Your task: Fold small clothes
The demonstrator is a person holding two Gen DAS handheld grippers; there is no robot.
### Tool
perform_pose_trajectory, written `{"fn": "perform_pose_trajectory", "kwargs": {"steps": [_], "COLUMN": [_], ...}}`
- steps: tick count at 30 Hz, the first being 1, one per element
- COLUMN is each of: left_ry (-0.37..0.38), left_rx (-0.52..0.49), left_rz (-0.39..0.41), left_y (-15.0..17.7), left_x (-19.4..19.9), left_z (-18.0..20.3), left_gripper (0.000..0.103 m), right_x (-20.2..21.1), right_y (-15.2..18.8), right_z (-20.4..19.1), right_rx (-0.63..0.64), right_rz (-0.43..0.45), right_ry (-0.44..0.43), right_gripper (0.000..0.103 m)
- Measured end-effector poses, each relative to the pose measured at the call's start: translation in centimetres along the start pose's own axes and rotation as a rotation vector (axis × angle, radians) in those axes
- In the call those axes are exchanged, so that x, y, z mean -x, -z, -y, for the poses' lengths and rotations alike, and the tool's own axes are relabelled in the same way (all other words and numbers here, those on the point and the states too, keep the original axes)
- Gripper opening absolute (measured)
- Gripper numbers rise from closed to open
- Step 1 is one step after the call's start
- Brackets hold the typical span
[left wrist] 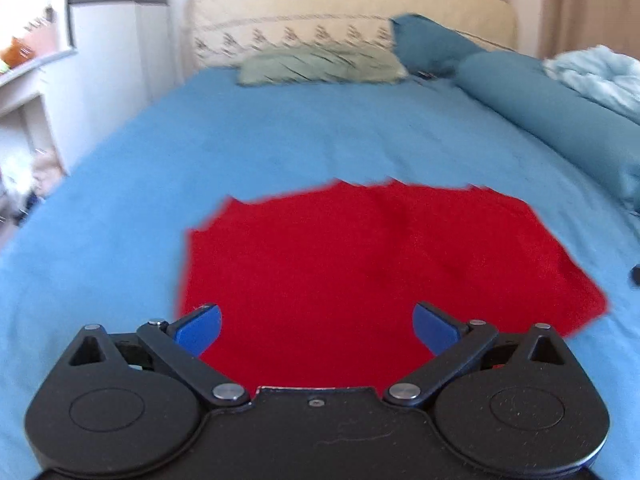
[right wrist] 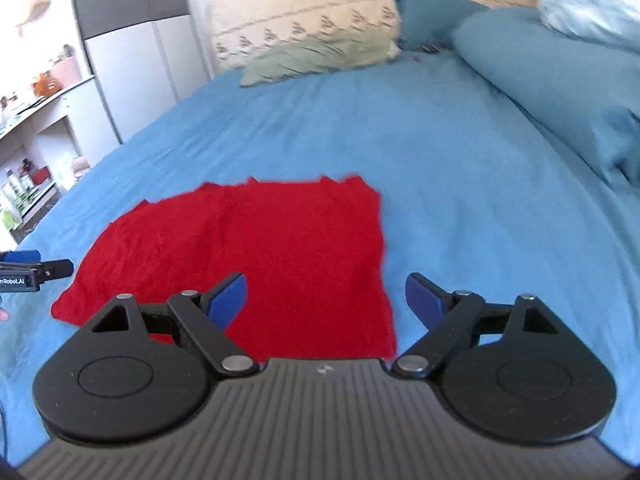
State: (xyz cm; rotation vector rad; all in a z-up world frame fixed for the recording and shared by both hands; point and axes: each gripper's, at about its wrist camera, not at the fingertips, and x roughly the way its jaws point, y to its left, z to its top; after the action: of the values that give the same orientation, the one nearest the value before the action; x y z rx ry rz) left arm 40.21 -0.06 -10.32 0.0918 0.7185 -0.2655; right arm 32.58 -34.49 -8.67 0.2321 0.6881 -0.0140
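— Where are your tongs?
— My left gripper (left wrist: 316,328) and right gripper (right wrist: 326,300) both gape wide, empty, over the red cloth's (left wrist: 372,272) near edge

— And beyond the cloth?
— Blue bedsheet (left wrist: 280,136), then a green pillow (left wrist: 320,65)

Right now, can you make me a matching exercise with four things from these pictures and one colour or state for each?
Things:
1. garment
2. bed sheet
3. leaf-print pillow
4. left gripper

Colours or states:
A. pale green
B. open
C. red
D. blue

Pairs: 1-C, 2-D, 3-A, 4-B
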Motion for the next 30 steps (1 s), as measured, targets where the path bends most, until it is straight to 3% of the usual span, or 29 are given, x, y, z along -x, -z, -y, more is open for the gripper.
{"fn": "perform_pose_trajectory", "kwargs": {"steps": [6,13,15,19,25,30], "left_ry": [0.042,0.054,0.046,0.009,-0.066,-0.064], "left_rx": [-0.019,-0.026,-0.008,0.043,0.069,0.031], "left_rz": [-0.046,-0.044,-0.049,-0.080,-0.148,-0.210], "left_y": [1.8,-0.2,-0.4,-0.7,-0.6,-0.7], "left_x": [-1.8,-4.9,-5.9,-7.9,-10.4,-12.0], "left_z": [3.7,6.4,6.6,5.6,3.4,3.3], "left_gripper": [0.103,0.103,0.103,0.103,0.103,0.103], "right_x": [-1.6,-5.3,-6.3,-7.9,-8.5,-7.3], "right_y": [4.8,6.7,6.5,6.0,4.5,0.3], "right_z": [1.0,1.5,1.5,2.1,2.4,-0.6], "right_rx": [-0.146,-0.299,-0.312,-0.349,-0.356,-0.307], "right_rz": [-0.057,0.020,0.050,0.089,0.056,0.040], "right_ry": [-0.001,-0.010,0.007,0.052,0.069,0.098], "right_gripper": [0.101,0.091,0.084,0.060,0.025,0.023]}}
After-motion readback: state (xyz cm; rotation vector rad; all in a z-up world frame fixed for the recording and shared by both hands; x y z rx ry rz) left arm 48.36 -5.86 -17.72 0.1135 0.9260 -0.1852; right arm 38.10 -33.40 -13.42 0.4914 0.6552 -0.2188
